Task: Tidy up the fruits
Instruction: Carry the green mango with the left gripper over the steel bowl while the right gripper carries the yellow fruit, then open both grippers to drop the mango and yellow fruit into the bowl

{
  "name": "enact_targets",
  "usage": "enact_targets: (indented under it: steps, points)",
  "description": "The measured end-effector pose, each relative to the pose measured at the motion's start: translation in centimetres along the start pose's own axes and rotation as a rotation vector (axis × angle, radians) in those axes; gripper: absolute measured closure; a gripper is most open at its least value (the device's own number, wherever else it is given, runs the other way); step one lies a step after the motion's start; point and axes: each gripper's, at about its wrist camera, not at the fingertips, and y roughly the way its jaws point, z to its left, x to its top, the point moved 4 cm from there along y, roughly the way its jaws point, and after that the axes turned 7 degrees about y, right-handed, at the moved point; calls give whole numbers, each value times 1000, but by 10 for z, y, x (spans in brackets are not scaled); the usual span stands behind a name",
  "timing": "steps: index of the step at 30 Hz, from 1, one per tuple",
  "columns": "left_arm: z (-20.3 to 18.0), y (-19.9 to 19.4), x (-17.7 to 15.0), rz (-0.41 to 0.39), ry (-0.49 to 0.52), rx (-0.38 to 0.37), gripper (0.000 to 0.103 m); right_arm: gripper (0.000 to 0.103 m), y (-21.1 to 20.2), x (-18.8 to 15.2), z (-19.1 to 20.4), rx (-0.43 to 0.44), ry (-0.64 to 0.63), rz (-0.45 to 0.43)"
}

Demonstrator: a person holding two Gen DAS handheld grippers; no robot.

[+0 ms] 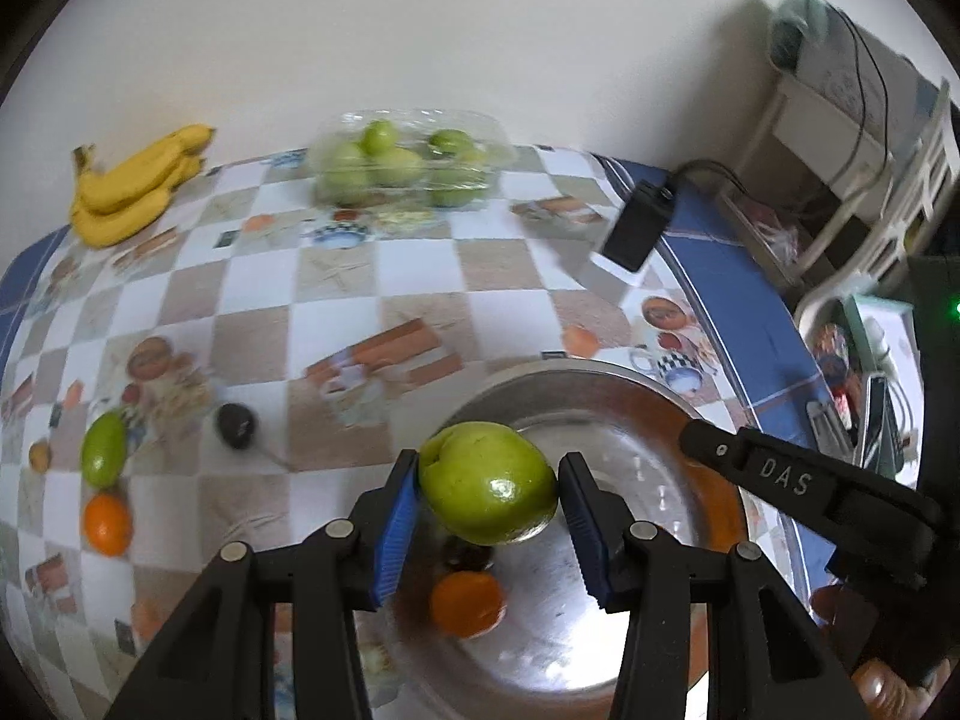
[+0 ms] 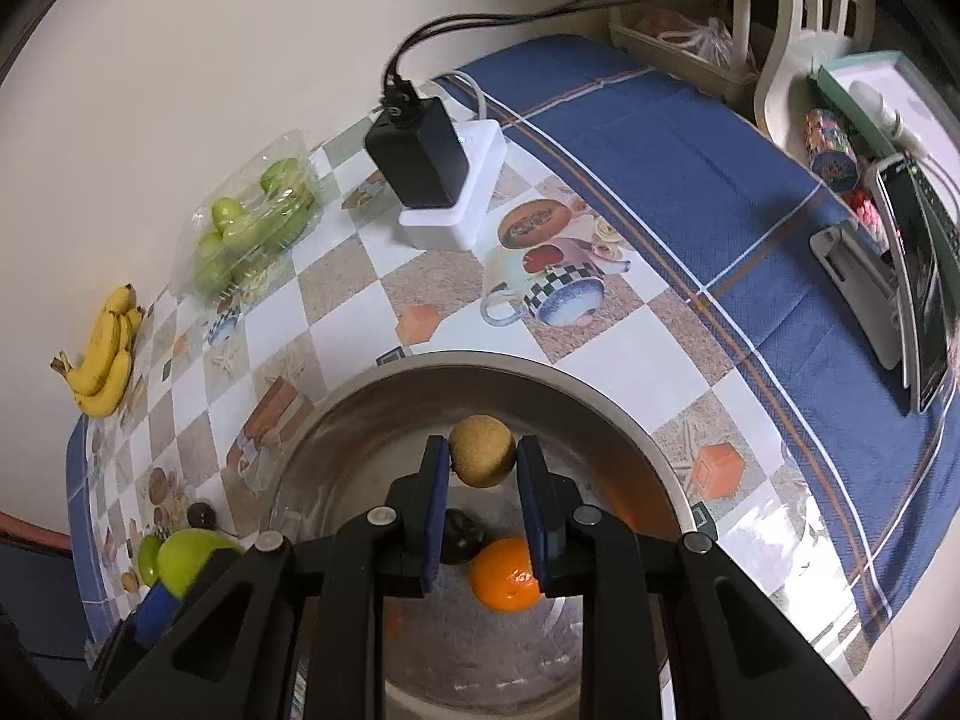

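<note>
My left gripper is shut on a large green apple and holds it over the left side of a steel bowl. An orange and a dark fruit lie in the bowl below. My right gripper is shut on a small tan round fruit above the same bowl, over the orange and dark fruit. The green apple shows at the left in the right wrist view. The right gripper's arm crosses the bowl's right rim.
On the checkered tablecloth lie a small green fruit, an orange, a dark plum, bananas and a clear box of green fruits. A black charger on a white box stands beyond the bowl. A phone stand is at right.
</note>
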Motion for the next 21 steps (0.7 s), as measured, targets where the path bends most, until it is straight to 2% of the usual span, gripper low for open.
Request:
enact_targets:
  steps: [3, 11, 18, 21]
  points:
    - [-8, 17, 3, 21, 15, -1, 53, 79, 6, 1, -4, 4, 19, 17]
    - [0, 53, 7, 68, -40, -9, 53, 79, 30, 0, -14, -8, 53, 72]
    - [1, 69, -3, 123, -43, -25, 53, 79, 38, -4, -12, -29, 37, 89]
    - [3, 68, -4, 120, -47, -27, 52, 78, 38, -4, -10, -31, 29, 88]
